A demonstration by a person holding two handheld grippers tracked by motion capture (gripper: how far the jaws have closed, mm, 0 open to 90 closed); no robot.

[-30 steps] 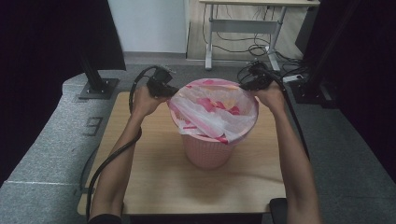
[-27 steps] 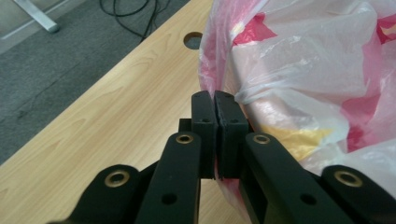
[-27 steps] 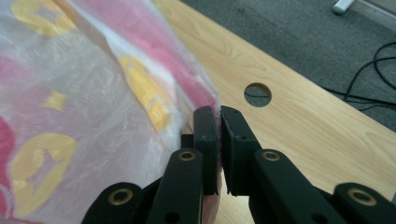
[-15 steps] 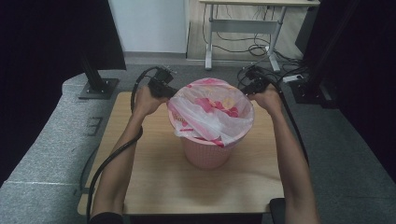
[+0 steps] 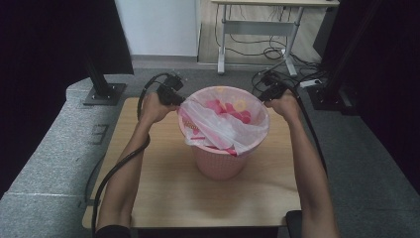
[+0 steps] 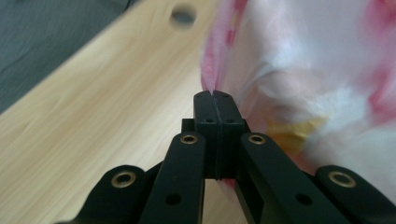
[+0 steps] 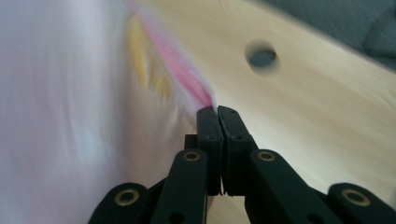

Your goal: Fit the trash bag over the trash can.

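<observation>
A pink bin [image 5: 218, 163] stands mid-table, lined with a thin white and pink patterned bag [image 5: 223, 124] whose mouth is spread over the rim. My left gripper [image 5: 179, 101] is at the bag's left edge, and in the left gripper view its gripper [image 6: 215, 95] is shut on a fold of the bag [image 6: 317, 74]. At the right edge of the rim my right gripper [image 5: 265, 99] holds the film too. Seen from the right gripper view, that gripper [image 7: 217, 109] pinches the bag [image 7: 93, 93] between shut jaws.
The wooden table [image 5: 163, 193] has bare room in front of the bin and a round cable hole [image 6: 183, 15] near each far corner. Grey padding [image 5: 44, 163] flanks it. A desk frame [image 5: 257, 34] and cables lie on the floor beyond.
Both hands have drawn the bag's edges a little down and outward over the rim. The film now hangs lower at the front of the bin.
</observation>
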